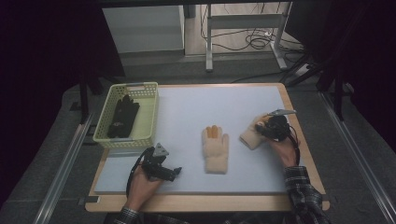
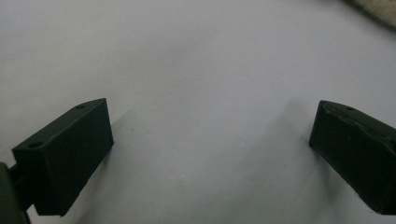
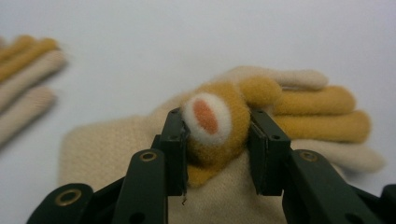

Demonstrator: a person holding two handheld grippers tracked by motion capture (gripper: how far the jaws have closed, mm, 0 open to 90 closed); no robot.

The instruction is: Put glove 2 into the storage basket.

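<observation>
- The table (image 1: 187,112) held a yellow basket (image 1: 148,116) at its far left with black gloves (image 1: 122,116) inside.
- One cream glove (image 1: 215,149) lay flat mid-table; its mate, the right-hand glove (image 3: 140,140), sat toward the right edge under my right gripper (image 3: 218,149).
- That gripper's jaws pinched a fuzzy ear-shaped tuft (image 3: 212,123); I judged the knit soft, light and floppy, better taken by the cuff.
- My left gripper (image 2: 210,149) hung wide over bare table.
</observation>
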